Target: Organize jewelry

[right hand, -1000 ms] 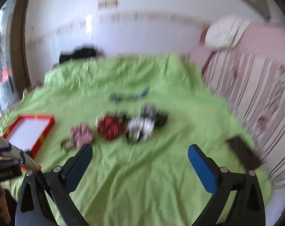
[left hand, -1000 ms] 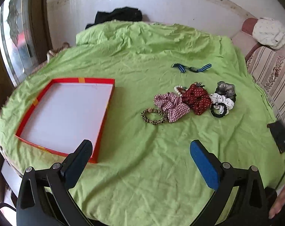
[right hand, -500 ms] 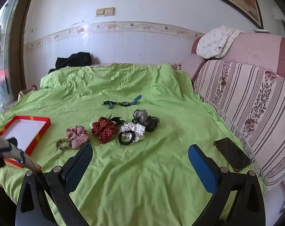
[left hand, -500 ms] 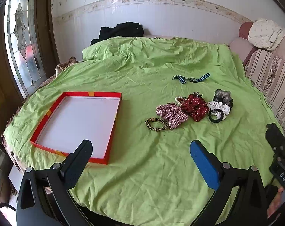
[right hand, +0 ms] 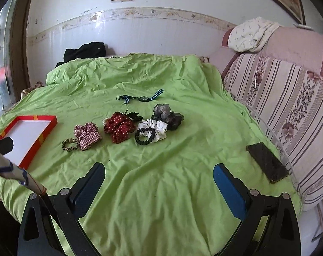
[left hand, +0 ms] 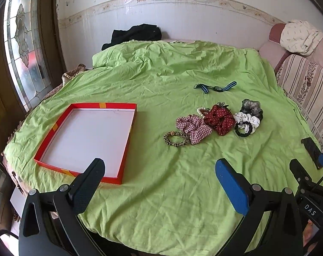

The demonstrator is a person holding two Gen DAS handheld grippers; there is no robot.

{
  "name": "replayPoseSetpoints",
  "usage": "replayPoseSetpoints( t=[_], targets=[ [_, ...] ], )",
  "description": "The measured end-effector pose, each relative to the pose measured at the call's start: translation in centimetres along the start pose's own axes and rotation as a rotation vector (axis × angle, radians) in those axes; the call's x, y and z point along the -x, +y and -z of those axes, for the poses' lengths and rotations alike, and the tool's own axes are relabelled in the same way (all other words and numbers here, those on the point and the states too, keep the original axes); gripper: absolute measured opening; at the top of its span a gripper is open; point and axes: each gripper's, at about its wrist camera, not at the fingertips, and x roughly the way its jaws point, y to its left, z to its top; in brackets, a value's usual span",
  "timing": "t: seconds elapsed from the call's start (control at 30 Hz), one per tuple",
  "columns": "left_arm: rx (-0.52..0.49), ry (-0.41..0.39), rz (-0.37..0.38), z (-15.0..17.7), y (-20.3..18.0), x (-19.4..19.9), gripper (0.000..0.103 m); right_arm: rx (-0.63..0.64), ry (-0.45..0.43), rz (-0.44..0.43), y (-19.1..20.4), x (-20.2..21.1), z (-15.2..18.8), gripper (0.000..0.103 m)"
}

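Here, both the left gripper (left hand: 159, 177) and right gripper (right hand: 159, 178) hover above the green bedsheet (left hand: 161, 192) with jaws spread wide, gripping nothing. A cluster of scrunchies (right hand: 121, 127) and a striped-strap watch (right hand: 143, 98) lie mid-bed. The red-rimmed tray (left hand: 89, 138) sits well apart to their left.

cloth (left hand: 161, 181) lime green | tray (left hand: 127, 149) red rim, white floor | scrunchie (left hand: 220, 118) maroon, white dots | scrunchie beside it (left hand: 193, 128) pink-white check
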Motion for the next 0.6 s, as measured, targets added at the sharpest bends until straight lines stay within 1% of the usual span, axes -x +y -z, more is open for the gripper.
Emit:
replayPoseSetpoints(
  t=[0.07, 0.17, 0.4, 0.47, 0.53, 0.6],
  targets=[
    [-0.003, 0.007, 0.003, 0.1, 0.0, 0.0, 0.103, -0.03, 0.016, -0.025, -0.3, -0.2, 0.1, 0.103],
    [-0.007, 0.022, 0.008, 0.0, 0.2, -0.3, 0.103, -0.027, 0.058, -0.03, -0.3, -0.9, 0.1, 0.103],
    [-0.011, 0.057, 0.007, -0.2, 0.1, -1.6, 0.103, -0.064, 0.078, -0.041, -1.0, -1.7, 0.2, 0.103],
    [-0.013, 0.064, 0.007, -0.2, 0.0, -2.0, 0.103, -0.069, 0.096, -0.056, -1.1, -2.1, 0.4, 0.103],
    [-0.015, 0.072, 0.007, -0.1, 0.0, -2.4, 0.103, -0.076, 0.093, -0.079, -1.1, -2.3, 0.7, 0.103],
    [-0.014, 0.079, 0.005, -0.1, 0.0, -2.9, 0.103, -0.102, 0.089, -0.122, -1.4, -2.5, 1.0, 0.103]
  ],
)
